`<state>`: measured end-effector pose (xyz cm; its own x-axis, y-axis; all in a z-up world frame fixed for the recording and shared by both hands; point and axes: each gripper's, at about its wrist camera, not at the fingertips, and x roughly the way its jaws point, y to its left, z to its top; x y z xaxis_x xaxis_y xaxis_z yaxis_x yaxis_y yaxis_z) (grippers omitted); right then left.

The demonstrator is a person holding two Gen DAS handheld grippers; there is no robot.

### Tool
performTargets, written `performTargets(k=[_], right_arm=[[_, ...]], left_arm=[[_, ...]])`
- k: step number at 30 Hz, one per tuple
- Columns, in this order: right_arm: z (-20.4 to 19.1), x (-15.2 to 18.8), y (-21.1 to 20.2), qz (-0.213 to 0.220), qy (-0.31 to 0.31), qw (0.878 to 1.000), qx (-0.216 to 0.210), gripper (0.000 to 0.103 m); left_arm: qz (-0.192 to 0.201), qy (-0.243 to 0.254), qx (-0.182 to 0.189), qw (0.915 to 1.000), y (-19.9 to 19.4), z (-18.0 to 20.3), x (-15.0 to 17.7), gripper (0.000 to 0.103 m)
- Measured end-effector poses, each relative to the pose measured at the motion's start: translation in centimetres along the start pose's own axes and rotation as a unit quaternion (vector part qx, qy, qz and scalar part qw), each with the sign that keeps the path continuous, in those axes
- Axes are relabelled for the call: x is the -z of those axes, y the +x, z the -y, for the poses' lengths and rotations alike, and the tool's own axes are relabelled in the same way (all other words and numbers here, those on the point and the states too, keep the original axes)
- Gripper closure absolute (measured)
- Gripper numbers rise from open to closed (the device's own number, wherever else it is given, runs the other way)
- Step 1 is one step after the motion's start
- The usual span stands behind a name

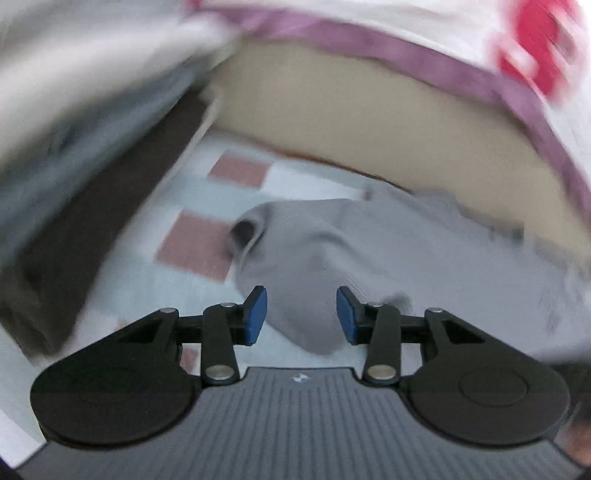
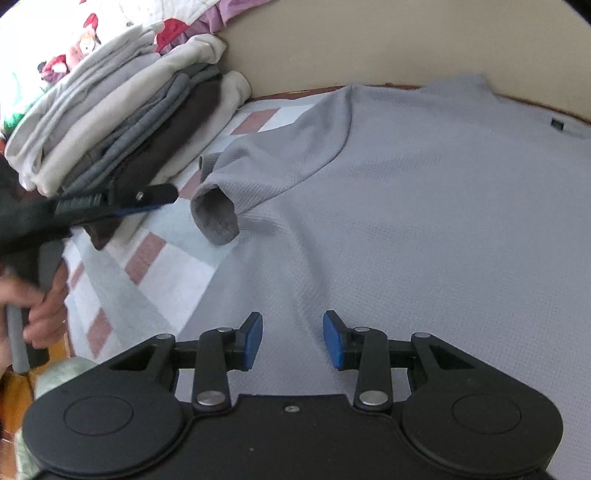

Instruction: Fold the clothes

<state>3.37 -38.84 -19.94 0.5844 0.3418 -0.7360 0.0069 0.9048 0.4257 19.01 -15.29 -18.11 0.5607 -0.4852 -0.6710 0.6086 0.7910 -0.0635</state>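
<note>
Checked bedsheet [image 2: 173, 266], beige headboard [image 2: 406, 40], patterned quilt [image 2: 74, 33] behind

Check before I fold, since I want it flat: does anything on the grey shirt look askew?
The grey shirt lies mostly flat, but its sleeve is bunched, with the cuff gaping open beside the stack of folded clothes.

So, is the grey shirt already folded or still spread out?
Mostly spread: the grey shirt lies flat on the bed, only its sleeve bent inward.
</note>
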Motion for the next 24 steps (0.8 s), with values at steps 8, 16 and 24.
performTargets(k=[8,16,24], right_arm=[[1.3,-0.8,-0.1,0.016,0.011,1.0,0.001,0.061],[4.0,-0.3,-0.5,0.035,0.086,0.994,-0.052,0.061],[3.7,-0.5,0.1,0.006,0.084,0.996,-0.022,0.061]], left_arm=[[-0.021,0.137,-0.06,0.9886,4.3,5.0,0.0,0.04],[0.117,0.256,-0.24,0.9292,2.0,6.5,-1.4,0.099],[-0.039,0.185,-0.241,0.9519,5.2,2.8,2.3,0.093]])
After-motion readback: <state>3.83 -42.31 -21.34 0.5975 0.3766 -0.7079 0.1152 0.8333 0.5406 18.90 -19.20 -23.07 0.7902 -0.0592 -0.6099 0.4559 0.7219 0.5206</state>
